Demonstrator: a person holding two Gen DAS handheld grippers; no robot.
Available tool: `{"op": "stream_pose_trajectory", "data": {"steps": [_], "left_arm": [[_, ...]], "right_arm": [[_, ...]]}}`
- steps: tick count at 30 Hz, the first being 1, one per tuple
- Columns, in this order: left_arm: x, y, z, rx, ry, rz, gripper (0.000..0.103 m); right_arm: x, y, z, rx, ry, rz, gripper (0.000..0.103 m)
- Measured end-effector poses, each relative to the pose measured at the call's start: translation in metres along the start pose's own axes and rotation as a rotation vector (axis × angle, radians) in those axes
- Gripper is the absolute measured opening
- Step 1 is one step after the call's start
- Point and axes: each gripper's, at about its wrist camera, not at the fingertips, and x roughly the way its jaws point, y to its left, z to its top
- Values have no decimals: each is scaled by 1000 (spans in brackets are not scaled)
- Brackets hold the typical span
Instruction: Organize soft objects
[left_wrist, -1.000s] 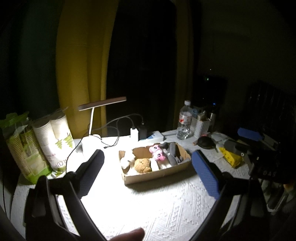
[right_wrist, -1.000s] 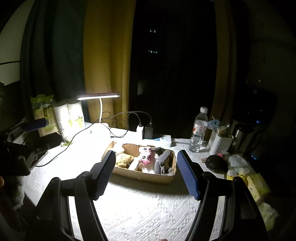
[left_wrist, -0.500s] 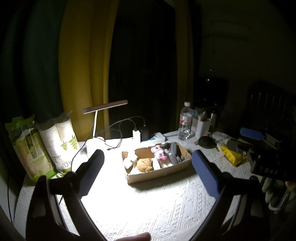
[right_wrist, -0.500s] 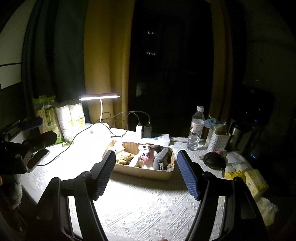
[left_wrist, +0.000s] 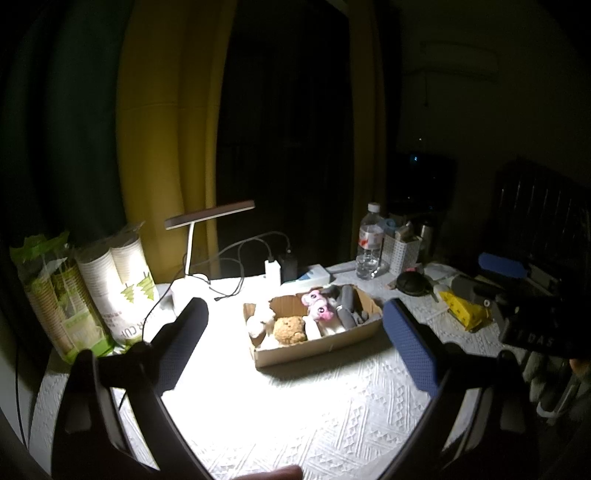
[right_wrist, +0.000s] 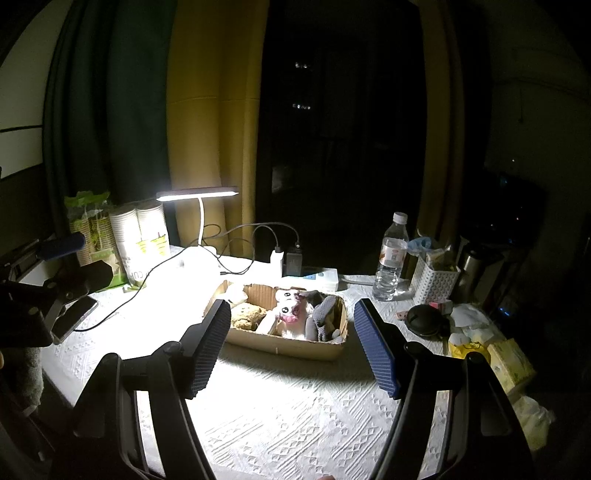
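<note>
A shallow cardboard box (left_wrist: 317, 347) (right_wrist: 288, 345) sits mid-table under the lamp's light. In it lie a brown plush (left_wrist: 290, 328) (right_wrist: 247, 315), a pink-and-white plush (left_wrist: 317, 306) (right_wrist: 290, 310), a grey plush (left_wrist: 347, 306) (right_wrist: 325, 312) and a white plush (left_wrist: 260, 317) (right_wrist: 236, 291). My left gripper (left_wrist: 295, 310) hovers short of the box, open, nothing between its fingers. My right gripper (right_wrist: 291, 308) also hovers in front of the box, open and empty. Each gripper shows at the edge of the other's view, the right gripper (left_wrist: 502, 266) and the left gripper (right_wrist: 61, 245).
A lit desk lamp (right_wrist: 197, 194), sleeves of paper cups (right_wrist: 140, 240) and a phone (right_wrist: 75, 314) stand at the left. Chargers with cables (right_wrist: 280, 258) lie behind the box. A water bottle (right_wrist: 393, 254), white basket (right_wrist: 434, 282), black pouch (right_wrist: 424, 319) and tissue pack (right_wrist: 511, 363) crowd the right.
Both views have drifted only slightly. The box and the plush toys lie as before, and both grippers stay open and empty.
</note>
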Motion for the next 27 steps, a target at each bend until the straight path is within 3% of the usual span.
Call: {"op": "stream_pose_trajectory", "data": {"steps": [27], "left_arm": [[1,1,3,-1,-3,3,96]], "right_arm": [[1,-1,1,1,2,1,73]]}}
